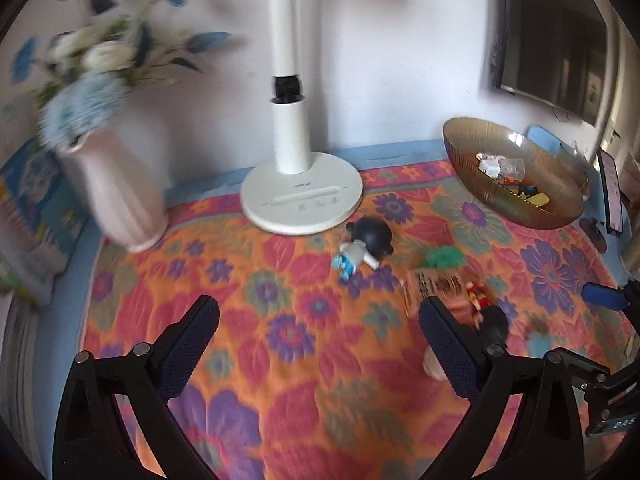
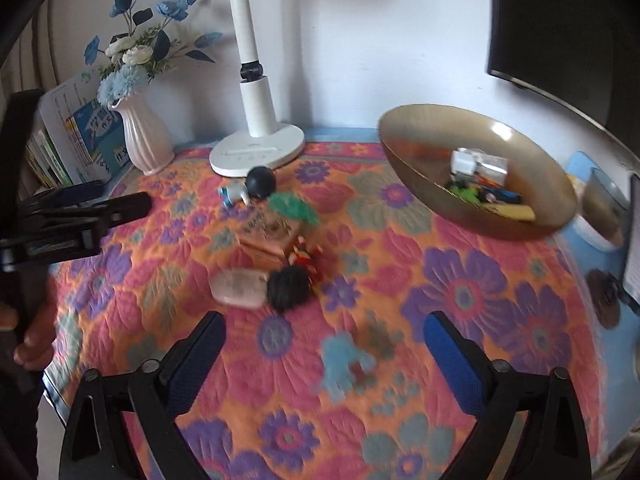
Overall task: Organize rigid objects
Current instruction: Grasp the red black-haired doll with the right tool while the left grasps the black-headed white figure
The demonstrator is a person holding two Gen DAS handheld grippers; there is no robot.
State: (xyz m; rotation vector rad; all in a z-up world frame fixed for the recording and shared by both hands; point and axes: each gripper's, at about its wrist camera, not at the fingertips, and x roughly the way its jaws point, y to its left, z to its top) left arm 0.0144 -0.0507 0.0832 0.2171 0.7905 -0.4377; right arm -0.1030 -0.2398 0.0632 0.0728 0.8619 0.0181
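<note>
Hovering wide open and empty over the flower-patterned quilted tabletop (image 2: 460,280): left claw (image 1: 320,320) and right claw (image 2: 324,334). Lying clustered mid-cloth: black-headed white-and-blue toy figure (image 1: 362,248), green plastic tree piece (image 2: 294,206), brown printed box (image 2: 270,234), red-and-black figure (image 2: 296,276), pale translucent oval case (image 2: 240,287). Sitting to the right, holding small mixed pieces: ribbed amber glass bowl (image 2: 408,148).

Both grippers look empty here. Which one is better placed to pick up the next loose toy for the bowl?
Probably the right. The right gripper is open and faces the toy cluster, with the bowl on its side. The left gripper, also open, points mostly at bare cloth, the cluster off by its right finger.
</note>
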